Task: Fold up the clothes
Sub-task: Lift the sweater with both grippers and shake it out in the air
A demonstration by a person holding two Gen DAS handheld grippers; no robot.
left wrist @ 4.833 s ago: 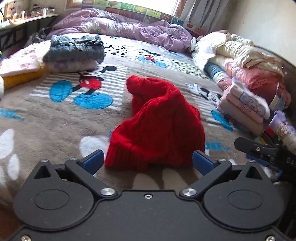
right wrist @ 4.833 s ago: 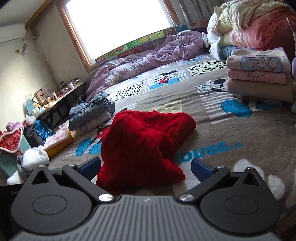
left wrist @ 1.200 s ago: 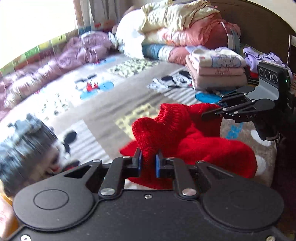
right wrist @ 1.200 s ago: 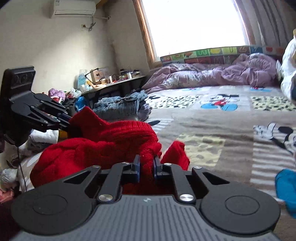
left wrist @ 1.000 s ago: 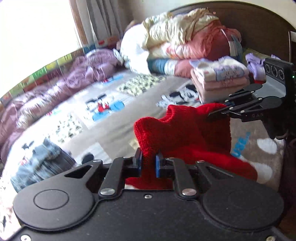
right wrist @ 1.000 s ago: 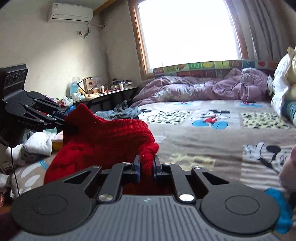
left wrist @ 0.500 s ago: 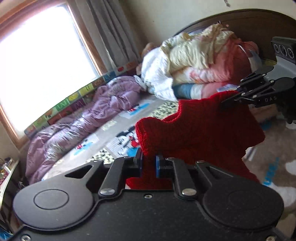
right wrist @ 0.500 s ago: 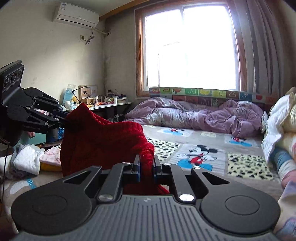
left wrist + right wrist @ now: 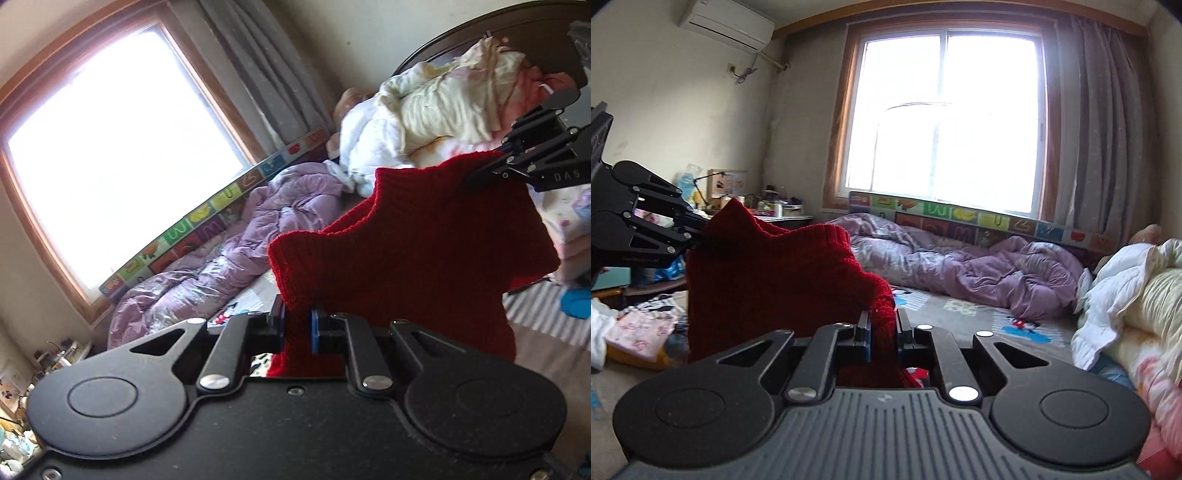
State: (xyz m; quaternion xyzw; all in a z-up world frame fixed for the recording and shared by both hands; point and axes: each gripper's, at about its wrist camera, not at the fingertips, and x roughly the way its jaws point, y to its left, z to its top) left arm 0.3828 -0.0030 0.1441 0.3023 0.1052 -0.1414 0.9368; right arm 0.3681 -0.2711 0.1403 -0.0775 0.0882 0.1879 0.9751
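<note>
Hanging in the air between your two grippers is the red sweater, a thick knitted one. It is up off the bed, and its lower part droops down loose. Your left gripper has its two fingers closed tight on one edge of the sweater, with the red wool squeezed between the blue pads. Your right gripper is closed on the other edge in the same way, with wool pinched between its fingers. In the left wrist view you can see the right gripper up on the right side, biting the top corner of the sweater. In the right wrist view you can see the left gripper on the left side, holding the other top corner. The top edge of the sweater dips a little between the two grips. Behind the sweater lies a crumpled purple quilt on the bed, under a big bright window with a grey curtain beside it. A pile of white, cream and pink bedding sits at the head of the bed. Far off by the wall stands a messy desk, and an air conditioner hangs high up on the wall.
</note>
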